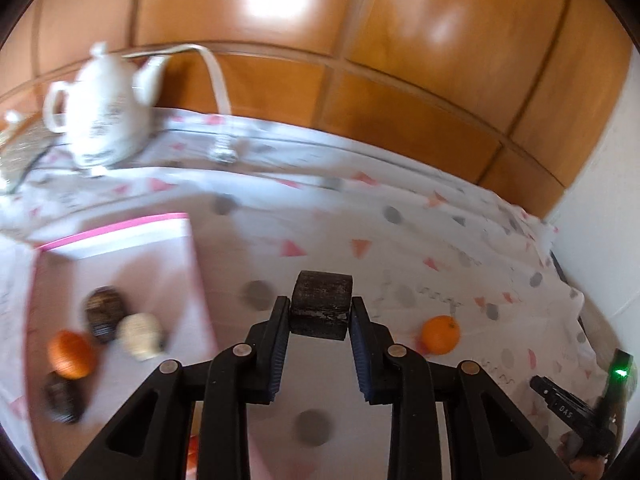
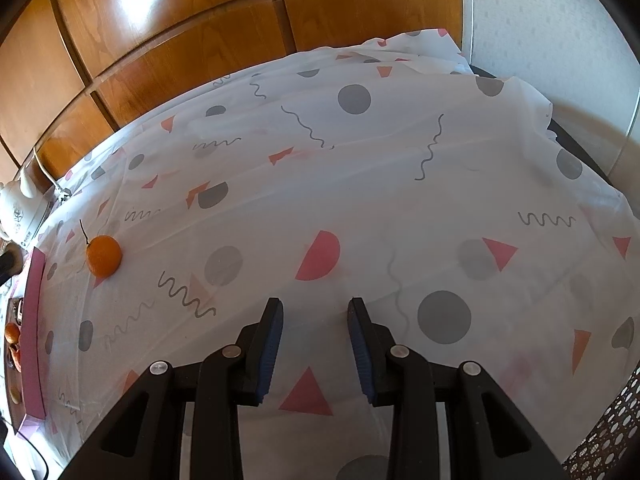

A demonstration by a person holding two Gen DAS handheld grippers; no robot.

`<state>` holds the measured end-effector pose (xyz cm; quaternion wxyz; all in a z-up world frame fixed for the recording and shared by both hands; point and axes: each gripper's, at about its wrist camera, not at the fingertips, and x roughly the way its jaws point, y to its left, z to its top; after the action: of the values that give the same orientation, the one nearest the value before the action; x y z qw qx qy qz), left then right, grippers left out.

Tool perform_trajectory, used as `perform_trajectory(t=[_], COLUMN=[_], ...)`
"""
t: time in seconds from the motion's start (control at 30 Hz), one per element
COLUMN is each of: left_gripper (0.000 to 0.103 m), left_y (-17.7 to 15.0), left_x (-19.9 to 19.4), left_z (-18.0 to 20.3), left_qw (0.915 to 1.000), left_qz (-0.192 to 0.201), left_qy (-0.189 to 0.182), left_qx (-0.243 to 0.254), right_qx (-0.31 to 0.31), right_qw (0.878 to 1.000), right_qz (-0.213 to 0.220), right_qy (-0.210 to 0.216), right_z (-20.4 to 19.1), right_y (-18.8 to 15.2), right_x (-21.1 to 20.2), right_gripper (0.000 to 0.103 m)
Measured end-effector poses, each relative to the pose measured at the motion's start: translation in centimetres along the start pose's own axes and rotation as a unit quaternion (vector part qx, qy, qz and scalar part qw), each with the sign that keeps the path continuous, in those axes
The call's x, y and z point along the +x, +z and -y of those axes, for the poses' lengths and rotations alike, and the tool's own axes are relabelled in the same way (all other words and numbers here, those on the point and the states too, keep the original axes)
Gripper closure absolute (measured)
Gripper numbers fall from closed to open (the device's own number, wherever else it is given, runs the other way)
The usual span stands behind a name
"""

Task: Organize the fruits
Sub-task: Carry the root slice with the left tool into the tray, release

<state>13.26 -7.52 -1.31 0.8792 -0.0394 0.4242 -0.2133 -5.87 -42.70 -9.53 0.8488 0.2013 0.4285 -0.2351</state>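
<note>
Here the left claw is clenched on a dark block, a squat, rough-sided piece pinched between its two blue-lined fingertips and held up above the table, which is covered by a white cloth printed with grey dots, pink triangles and squiggles. To the left of the claw, in the left wrist view, a shallow pink-edged box sits on the cloth; inside it lie a dark round item, a pale cream one touching it, an orange just beside them, and another dark item nearer the camera. That part of the picture is blurred, so what these pieces are cannot be told. A second orange rests alone on the cloth to the right of the claw, well apart from the box. A white teapot stands at the far left edge of the table, before a wooden panelled wall.

The right claw hangs over bare cloth with its fingers parted and nothing between them. In its view the lone orange, stem still attached, lies far to the left, near the box's pink rim.
</note>
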Motion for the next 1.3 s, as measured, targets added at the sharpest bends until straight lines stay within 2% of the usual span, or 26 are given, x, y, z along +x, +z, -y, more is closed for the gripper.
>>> perform_trajectory(t=[0.13,0.27,0.43,0.63,1.3], left_gripper=[0.074,0.074,0.074,0.074,0.074], left_y=[-1.3,-3.0,-5.0,-6.4,-7.2], left_x=[-2.8,-4.6,-5.5,-6.3,-6.7], left_z=[-3.4,-6.6,-8.8,-10.0,-10.6], left_qw=[0.9985,0.995,0.9913,0.9893,0.9855], left_qz=[0.021,0.024,0.022,0.027,0.034], left_qy=[0.043,0.077,0.103,0.111,0.123], left_qx=[-0.027,-0.059,-0.078,-0.091,-0.111], right_qx=[-0.002,-0.011,-0.021,-0.026,-0.028], right_qw=[1.0,1.0,1.0,1.0,1.0], right_qz=[0.002,0.003,0.004,0.004,0.001], right_qy=[-0.001,0.002,0.006,0.004,-0.002], right_z=[-0.3,-0.8,-1.6,-2.0,-2.3], right_y=[-0.2,-0.4,-0.6,-0.9,-1.3], right_x=[-0.1,-0.2,-0.3,-0.4,-0.5], right_gripper=[0.069,0.069,0.069,0.069,0.069])
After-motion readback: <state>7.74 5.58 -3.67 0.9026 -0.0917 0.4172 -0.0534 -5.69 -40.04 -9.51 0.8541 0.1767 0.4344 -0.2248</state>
